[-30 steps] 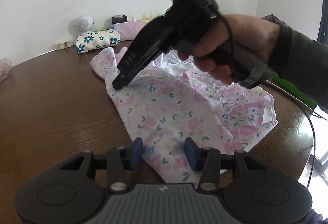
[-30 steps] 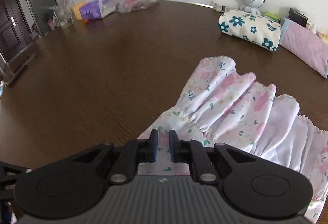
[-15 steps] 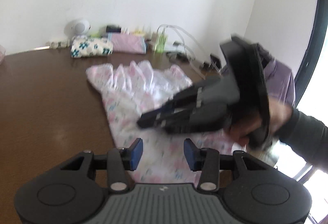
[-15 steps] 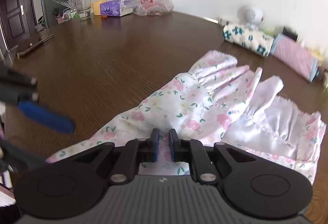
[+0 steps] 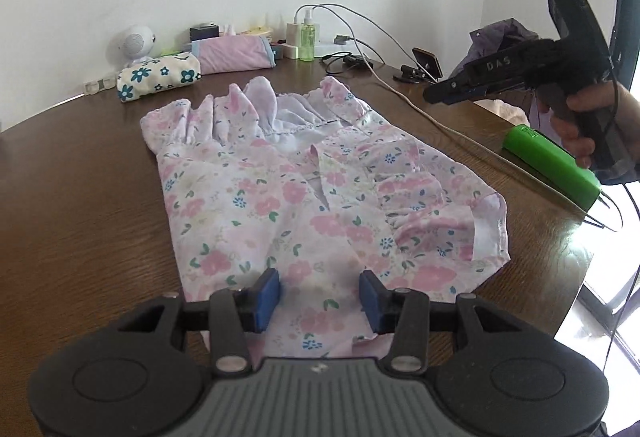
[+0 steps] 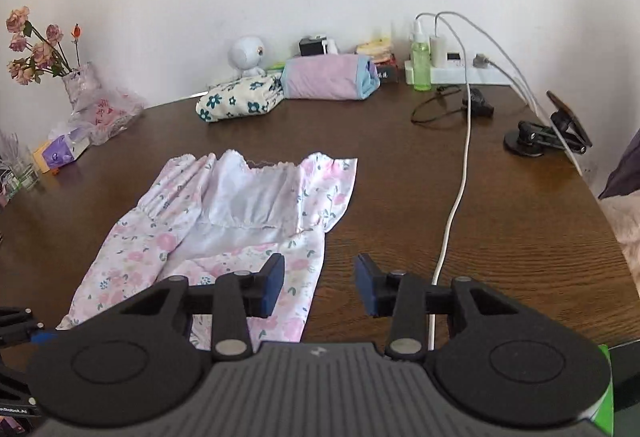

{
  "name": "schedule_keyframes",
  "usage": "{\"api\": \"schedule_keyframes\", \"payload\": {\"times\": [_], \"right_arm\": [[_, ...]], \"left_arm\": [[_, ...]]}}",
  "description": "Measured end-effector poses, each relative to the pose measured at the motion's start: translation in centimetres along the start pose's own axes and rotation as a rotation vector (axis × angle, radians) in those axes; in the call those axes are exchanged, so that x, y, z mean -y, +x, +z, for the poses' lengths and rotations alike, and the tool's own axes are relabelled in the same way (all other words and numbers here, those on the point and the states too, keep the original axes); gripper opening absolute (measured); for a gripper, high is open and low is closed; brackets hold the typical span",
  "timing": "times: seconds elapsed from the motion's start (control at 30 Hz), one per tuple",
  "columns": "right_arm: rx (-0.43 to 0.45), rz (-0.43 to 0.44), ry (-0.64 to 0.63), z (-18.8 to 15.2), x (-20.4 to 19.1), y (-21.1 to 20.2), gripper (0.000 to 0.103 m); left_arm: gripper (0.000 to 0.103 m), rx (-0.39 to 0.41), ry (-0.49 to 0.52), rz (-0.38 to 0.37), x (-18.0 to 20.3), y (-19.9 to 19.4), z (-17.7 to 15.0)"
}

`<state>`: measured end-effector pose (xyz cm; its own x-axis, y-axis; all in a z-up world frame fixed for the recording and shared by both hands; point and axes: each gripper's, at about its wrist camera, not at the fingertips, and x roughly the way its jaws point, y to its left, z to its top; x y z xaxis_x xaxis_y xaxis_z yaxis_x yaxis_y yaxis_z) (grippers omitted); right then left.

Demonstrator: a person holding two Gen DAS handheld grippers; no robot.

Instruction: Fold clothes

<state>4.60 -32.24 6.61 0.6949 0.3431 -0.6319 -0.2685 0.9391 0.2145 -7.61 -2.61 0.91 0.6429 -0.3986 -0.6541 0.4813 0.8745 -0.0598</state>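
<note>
The floral garment [image 5: 304, 193] is lying spread on the brown counter [image 5: 80, 197], ruffled end pointing to the far wall, near hem running under the left hand-held gripper [image 5: 319, 295]. That left hand-held gripper is hovering over the near edge of the cloth, jaws standing partly apart, blue pads [image 5: 267, 293] clear of the fabric and gripping nothing. Over on the right, the right hand-held gripper [image 6: 320, 287] is sitting above the garment's right edge and the bare wood; its jaws are opening, with nothing between them. In the left wrist view it is showing high at the right, carried by a hand [image 5: 600, 125]. A white cable [image 6: 460, 189] is trailing down the counter beside the garment. Folded cloths [image 6: 240, 99] are resting by the far wall.
</note>
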Motion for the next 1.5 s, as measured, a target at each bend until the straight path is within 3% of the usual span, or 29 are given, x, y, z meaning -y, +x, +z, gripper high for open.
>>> {"api": "schedule_keyframes", "payload": {"times": [0.03, 0.1, 0.13, 0.2, 0.23, 0.37, 0.53, 0.6, 0.67, 0.77, 0.87, 1.0, 1.13, 1.23, 1.37, 1.5], "right_arm": [[-0.014, 0.009, 0.022, 0.3, 0.5, 0.9, 0.040], [-0.046, 0.021, 0.051, 0.8, 1.2, 2.7, 0.040], [-0.057, 0.020, 0.059, 1.1, 1.4, 3.5, 0.041], [-0.092, 0.026, 0.094, 1.6, 1.9, 5.0, 0.041], [-0.111, 0.039, 0.118, 1.9, 2.2, 5.7, 0.040], [-0.137, 0.061, 0.115, 2.9, 1.8, 7.7, 0.040], [-0.164, 0.069, 0.066, 3.6, 0.7, 9.4, 0.040], [-0.169, 0.072, 0.064, 3.7, 0.5, 10.0, 0.035], [-0.169, 0.069, 0.078, 3.8, 0.7, 10.3, 0.022], [-0.183, 0.087, 0.109, 4.0, 1.1, 10.7, 0.010], [-0.169, 0.099, 0.138, 4.3, 1.1, 10.2, 0.005], [-0.107, 0.153, 0.118, 6.0, -0.8, 7.9, 0.005], [-0.066, 0.187, 0.027, 8.3, -5.5, 6.8, 0.005], [-0.071, 0.202, -0.027, 9.3, -9.3, 7.6, 0.005], [-0.107, 0.199, -0.098, 9.6, -14.3, 9.5, 0.005], [-0.139, 0.130, -0.190, 8.6, -18.5, 11.8, 0.005]], "left_arm": [[0.045, 0.026, -0.009, -0.022, 0.4, -0.6, 0.5], [0.058, 0.097, -0.018, -0.114, 2.0, -1.8, 1.7], [0.071, 0.115, -0.017, -0.166, 3.2, -1.8, 2.3], [0.074, 0.098, 0.020, -0.215, 6.6, -0.6, 3.1], [0.073, 0.075, 0.056, -0.210, 8.4, 0.3, 3.3], [0.068, 0.045, 0.220, -0.017, 14.2, 4.1, 2.6], [0.065, 0.039, 0.252, 0.076, 16.0, 6.5, 2.3], [0.058, 0.044, 0.251, 0.089, 16.2, 6.9, 2.5], [0.013, 0.038, 0.200, 0.073, 15.6, 7.0, 2.7], [0.002, 0.026, 0.124, 0.075, 14.6, 6.9, 3.0], [0.000, 0.049, 0.025, 0.054, 13.1, 5.6, 3.3], [0.000, 0.142, -0.068, 0.038, 11.2, 1.8, 3.6], [0.000, 0.192, -0.159, 0.040, 9.0, -1.6, 3.0], [0.000, 0.252, -0.240, 0.084, 6.9, -3.7, 2.0], [0.000, 0.240, -0.370, 0.137, 3.4, -4.7, 0.5], [0.000, 0.214, -0.468, 0.159, 0.4, -4.5, -1.3]]}}
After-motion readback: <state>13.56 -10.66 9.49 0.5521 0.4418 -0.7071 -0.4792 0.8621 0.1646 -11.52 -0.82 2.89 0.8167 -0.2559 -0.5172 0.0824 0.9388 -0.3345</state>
